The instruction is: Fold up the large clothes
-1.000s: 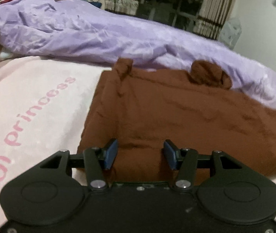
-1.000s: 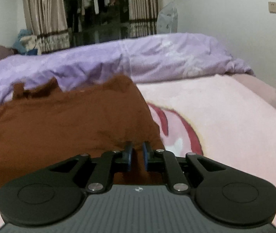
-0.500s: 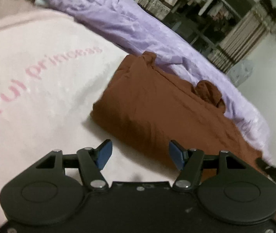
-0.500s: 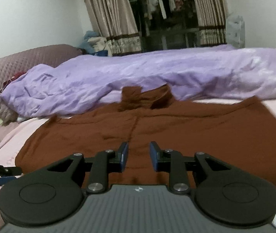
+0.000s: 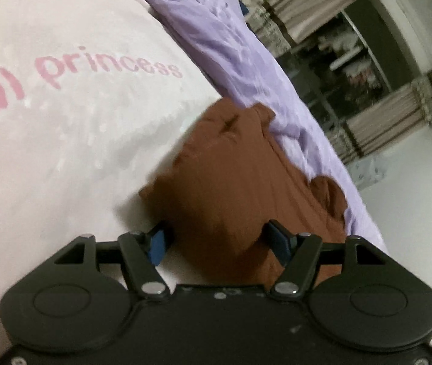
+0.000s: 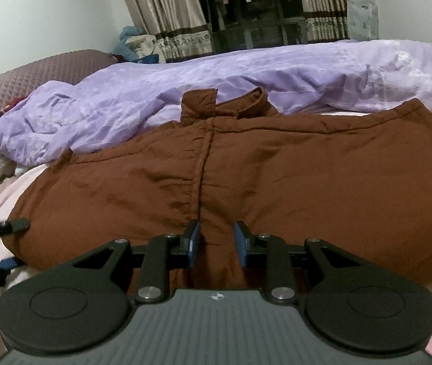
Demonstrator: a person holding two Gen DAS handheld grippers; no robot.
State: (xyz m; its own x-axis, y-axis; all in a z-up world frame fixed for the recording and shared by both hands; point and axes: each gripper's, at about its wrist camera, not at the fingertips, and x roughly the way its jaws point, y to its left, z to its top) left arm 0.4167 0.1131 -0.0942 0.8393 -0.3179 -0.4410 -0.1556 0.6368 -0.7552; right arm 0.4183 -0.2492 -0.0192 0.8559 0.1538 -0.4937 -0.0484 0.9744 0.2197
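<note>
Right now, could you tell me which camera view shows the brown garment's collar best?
The right wrist view: the collar stands sharp and unobstructed against the purple duvet. The left wrist view shows the brown garment blurred and tilted.

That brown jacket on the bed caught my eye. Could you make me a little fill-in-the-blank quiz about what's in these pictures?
1. The brown jacket lies on a blanket printed with the pink word ____.
2. Behind the jacket lies a crumpled quilt coloured ____.
3. The jacket's collar points towards the ____.
4. The pads on the right gripper are coloured ____.

Missing words: princess; purple; quilt; blue
</note>
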